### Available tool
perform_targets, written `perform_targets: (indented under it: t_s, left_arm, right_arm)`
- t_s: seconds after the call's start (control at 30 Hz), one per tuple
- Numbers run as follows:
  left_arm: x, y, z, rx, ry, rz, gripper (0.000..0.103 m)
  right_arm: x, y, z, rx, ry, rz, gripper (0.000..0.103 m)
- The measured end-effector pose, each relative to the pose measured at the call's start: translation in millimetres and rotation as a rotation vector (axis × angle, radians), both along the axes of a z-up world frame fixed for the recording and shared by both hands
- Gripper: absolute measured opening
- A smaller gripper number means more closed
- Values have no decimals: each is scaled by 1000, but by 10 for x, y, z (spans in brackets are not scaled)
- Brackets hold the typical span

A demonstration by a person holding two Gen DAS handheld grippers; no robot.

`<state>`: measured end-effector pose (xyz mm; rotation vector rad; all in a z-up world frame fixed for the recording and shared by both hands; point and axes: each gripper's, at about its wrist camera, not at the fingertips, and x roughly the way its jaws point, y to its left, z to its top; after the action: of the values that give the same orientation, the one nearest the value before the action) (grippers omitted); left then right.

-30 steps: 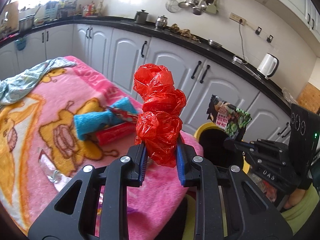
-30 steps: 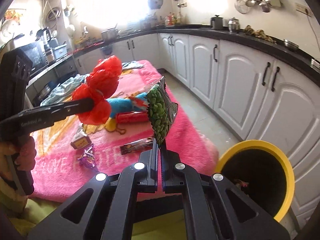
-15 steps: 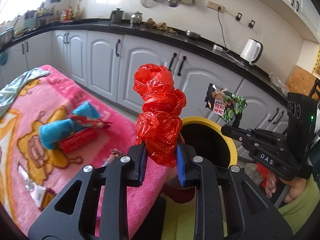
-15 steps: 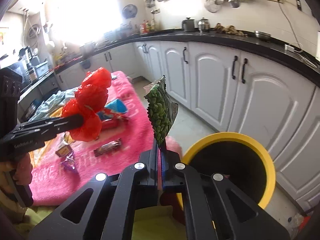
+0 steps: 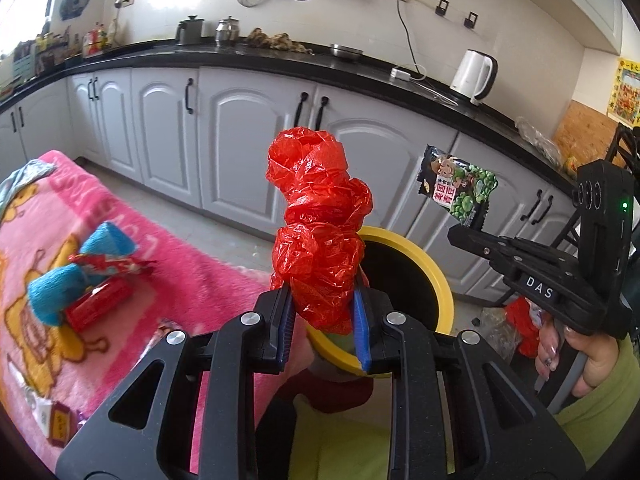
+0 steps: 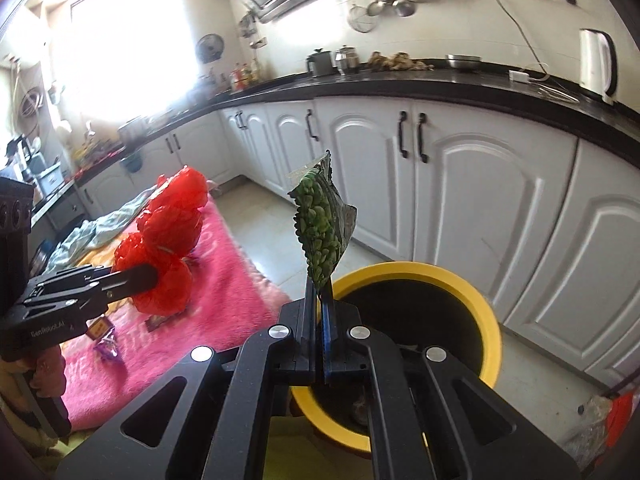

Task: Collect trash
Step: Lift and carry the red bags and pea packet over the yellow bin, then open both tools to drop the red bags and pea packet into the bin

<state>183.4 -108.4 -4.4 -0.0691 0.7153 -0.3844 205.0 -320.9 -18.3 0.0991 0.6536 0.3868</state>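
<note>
My left gripper [image 5: 323, 300] is shut on a crumpled red plastic bag [image 5: 319, 216] and holds it upright at the near rim of the yellow-rimmed trash bin [image 5: 428, 258]. It also shows in the right wrist view [image 6: 150, 276] with the red plastic bag [image 6: 172, 236]. My right gripper [image 6: 319, 300] is shut on a green pea snack packet [image 6: 323, 226] and holds it over the near edge of the trash bin [image 6: 480, 296]. In the left wrist view the snack packet [image 5: 458, 186] stands to the right of the bin, above it.
A pink blanket [image 5: 192, 264] lies left of the bin with a blue towel roll [image 5: 76, 268], a red wrapper [image 5: 98, 306] and small wrappers [image 6: 106, 346]. White cabinets [image 6: 460, 184] stand behind the bin. More trash [image 5: 516, 320] lies on the floor at the right.
Both grippers have swung right, away from the blanket and towards the bin, with their loads. The bin's opening now sits right under and behind both of them.
</note>
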Motion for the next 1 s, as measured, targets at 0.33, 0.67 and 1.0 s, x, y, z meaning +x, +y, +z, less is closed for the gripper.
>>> perform_targets:
  t_s: [0.33,0.67,1.0]
  left_arm:
    - [165,-334,-108,6,8,-59,18]
    - [342,-596,-330,11,44,-97,18]
    - [474,-752,-584,19,100,-118,18]
  right_arm:
    - [34,-280,-95,6,11,-72,3]
    - [91,-440,-257,3,46,-111,3]
    - [226,-515,-521,9,128,-118,3]
